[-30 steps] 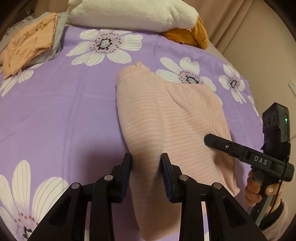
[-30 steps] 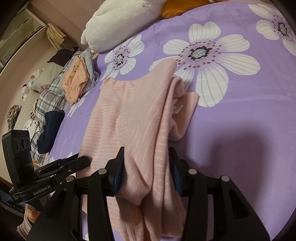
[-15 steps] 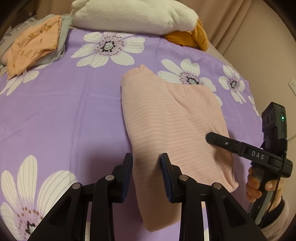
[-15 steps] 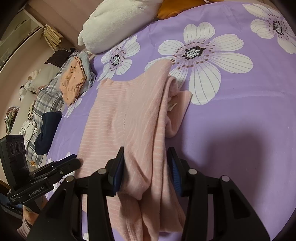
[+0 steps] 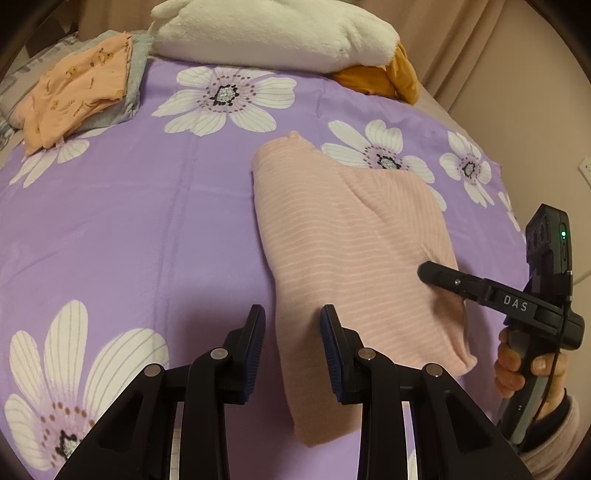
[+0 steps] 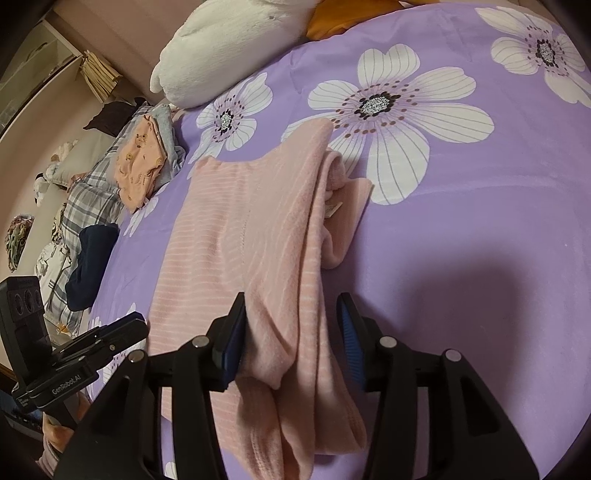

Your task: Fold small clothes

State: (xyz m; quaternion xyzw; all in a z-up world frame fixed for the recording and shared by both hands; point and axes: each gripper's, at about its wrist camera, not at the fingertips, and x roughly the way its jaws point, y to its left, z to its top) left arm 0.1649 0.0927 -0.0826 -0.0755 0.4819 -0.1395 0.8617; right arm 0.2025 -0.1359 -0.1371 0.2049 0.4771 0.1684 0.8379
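Observation:
A pink striped garment [image 5: 343, 240], folded lengthwise, lies on the purple flowered bedspread [image 5: 129, 221]. My left gripper [image 5: 291, 332] straddles its near left edge. Bedspread shows between the left pad and the cloth, so nothing is pinched. In the right wrist view the same garment [image 6: 240, 229] runs away from me with a doubled fold along its right side. My right gripper [image 6: 291, 328] straddles that fold and its jaws are opening. The left pad touches the cloth and the right pad stands clear of it. Each gripper shows in the other's view, right gripper [image 5: 436, 275] and left gripper [image 6: 129, 326].
A white plush pillow [image 5: 277, 33] and an orange cloth [image 5: 380, 79] lie at the head of the bed. A folded orange printed garment [image 5: 77, 88] rests on grey cloth at the far left. Plaid clothes [image 6: 92, 192] and navy clothes [image 6: 92, 266] are piled along the left edge.
The right gripper's jaws have widened a little and its right pad has come off the fold. In the left wrist view a gap now shows between the left pad and the cloth.

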